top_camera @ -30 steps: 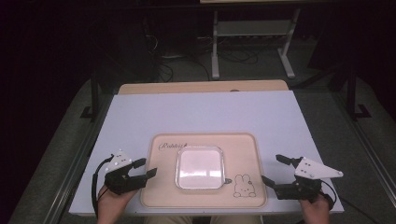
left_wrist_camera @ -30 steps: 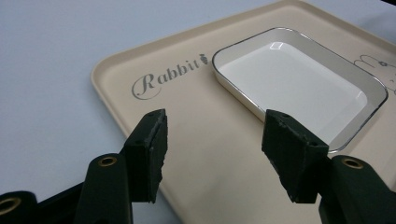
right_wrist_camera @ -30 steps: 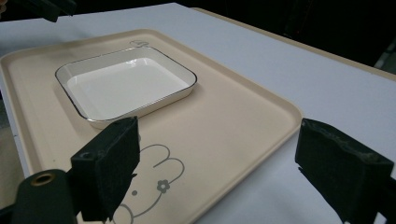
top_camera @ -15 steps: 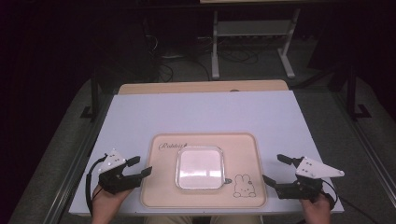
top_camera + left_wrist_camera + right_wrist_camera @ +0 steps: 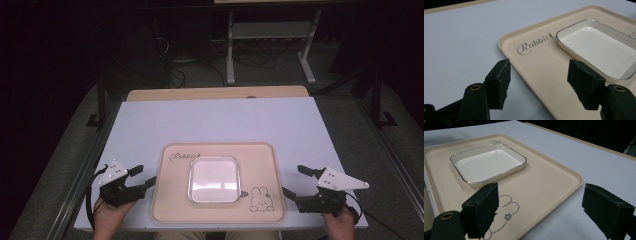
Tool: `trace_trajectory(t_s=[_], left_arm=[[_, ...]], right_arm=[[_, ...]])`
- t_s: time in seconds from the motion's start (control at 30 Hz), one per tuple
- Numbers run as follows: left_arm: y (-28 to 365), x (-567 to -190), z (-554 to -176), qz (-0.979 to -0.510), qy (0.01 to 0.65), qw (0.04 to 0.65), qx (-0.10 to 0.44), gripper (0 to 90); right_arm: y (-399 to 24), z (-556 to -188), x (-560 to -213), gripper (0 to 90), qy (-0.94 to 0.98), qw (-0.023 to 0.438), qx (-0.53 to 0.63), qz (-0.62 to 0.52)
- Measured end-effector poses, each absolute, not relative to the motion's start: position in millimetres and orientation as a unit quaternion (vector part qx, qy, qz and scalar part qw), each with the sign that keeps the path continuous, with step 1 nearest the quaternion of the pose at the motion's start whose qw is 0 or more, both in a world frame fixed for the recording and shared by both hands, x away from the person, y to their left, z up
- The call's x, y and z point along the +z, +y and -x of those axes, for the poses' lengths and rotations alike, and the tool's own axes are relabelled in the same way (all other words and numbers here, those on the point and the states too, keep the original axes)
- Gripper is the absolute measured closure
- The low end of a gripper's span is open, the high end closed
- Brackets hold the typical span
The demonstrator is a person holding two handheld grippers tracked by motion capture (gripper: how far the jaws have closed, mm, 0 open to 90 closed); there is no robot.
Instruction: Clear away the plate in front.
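The tray [image 5: 220, 210] lies on the table [image 5: 215, 120], close to its near edge and midway between its left and right edges; the dish [image 5: 214, 180] sits in the tray, about central; the left gripper [image 5: 142, 177] is just beside the tray's left rim, near the table's near-left corner; the right gripper [image 5: 295, 181] is just beside the tray's right rim, near the near-right corner.

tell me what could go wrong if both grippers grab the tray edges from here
The white dish sits loose on the tray, so an uneven lift could slide it off. The left gripper and right gripper stand open, apart from the thin rim; a shallow bite there might slip.
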State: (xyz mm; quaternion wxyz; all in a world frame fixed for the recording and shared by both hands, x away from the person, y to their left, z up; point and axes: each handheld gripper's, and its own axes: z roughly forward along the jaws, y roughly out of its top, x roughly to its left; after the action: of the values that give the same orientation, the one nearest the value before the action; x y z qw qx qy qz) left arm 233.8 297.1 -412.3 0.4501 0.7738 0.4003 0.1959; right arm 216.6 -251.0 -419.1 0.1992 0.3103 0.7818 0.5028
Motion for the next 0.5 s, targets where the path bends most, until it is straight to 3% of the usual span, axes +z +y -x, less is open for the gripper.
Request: trace_trajectory(t_s=[0.5], left_arm=[[294.0,-416.6,-236.1,-0.767,0.393,0.467,0.201,30.2]], right_arm=[[-248.5,-218.1,-420.4,13.0,0.788,0.195,0.497,-0.308]])
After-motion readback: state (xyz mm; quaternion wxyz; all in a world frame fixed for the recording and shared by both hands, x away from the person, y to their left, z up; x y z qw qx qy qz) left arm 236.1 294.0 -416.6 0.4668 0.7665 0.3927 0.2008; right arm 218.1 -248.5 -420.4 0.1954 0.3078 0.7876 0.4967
